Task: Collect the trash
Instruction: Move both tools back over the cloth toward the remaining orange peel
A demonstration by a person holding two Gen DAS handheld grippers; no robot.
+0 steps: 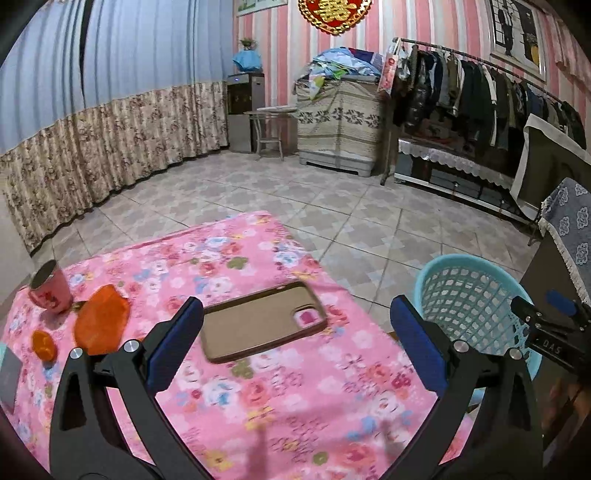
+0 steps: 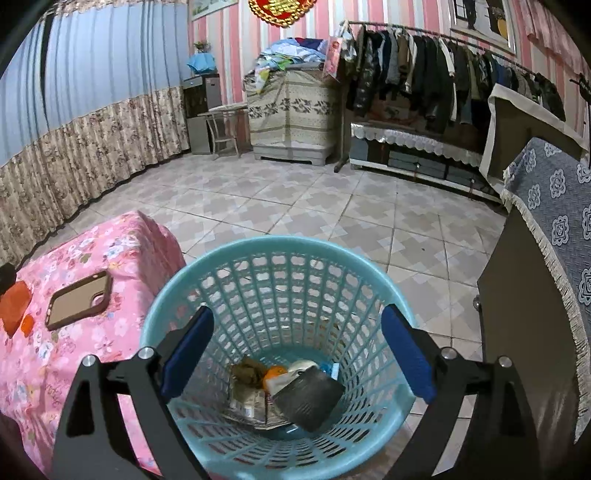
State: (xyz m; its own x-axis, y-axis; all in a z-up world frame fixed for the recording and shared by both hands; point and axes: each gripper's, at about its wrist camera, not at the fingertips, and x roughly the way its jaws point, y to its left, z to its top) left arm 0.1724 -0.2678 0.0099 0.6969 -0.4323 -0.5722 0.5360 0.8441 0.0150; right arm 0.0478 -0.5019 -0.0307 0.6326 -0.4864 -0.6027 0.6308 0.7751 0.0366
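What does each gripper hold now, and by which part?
Nothing. The left gripper is open above the table; the right gripper is open over the basket.

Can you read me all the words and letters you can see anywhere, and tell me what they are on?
"DAS": white letters on the black body of the right gripper.
Gold character on the red wall ornament: cut off, unreadable.
Printed paper in the blue basket: too small and blurred.
Pink cup: pattern only, no readable words.

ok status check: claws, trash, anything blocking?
Left claw open, empty, over table near phone case. Right claw open, empty, above teal basket; trash inside. Orange scraps remain beside cup. Nothing blocking.
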